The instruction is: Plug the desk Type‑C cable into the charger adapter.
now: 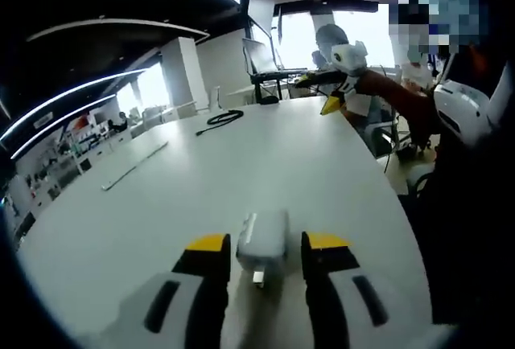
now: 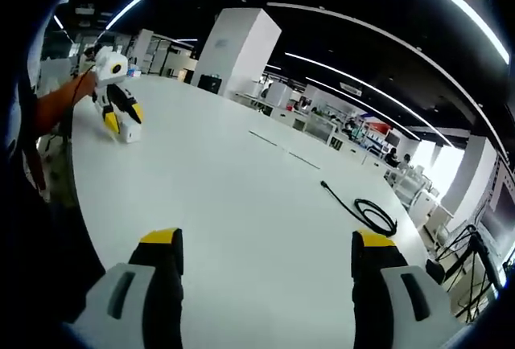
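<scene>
While the left gripper (image 1: 261,256) straddles the adapter (image 1: 263,242) (no legible markings), the cable (image 2: 366,211) lies apart.

Large open-plan office: long white worktop (image 2: 241,196), rows of desks with monitors (image 2: 322,128) receding into the distance, square white pillar (image 2: 237,47), dark ceiling crossed by linear strip lights (image 2: 362,31), bright windows (image 1: 366,35) along the far wall

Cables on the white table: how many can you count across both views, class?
1. The coiled black cable lies near the table's far edge, ahead of the open right gripper; the left gripper view shows it far across the table.
</scene>
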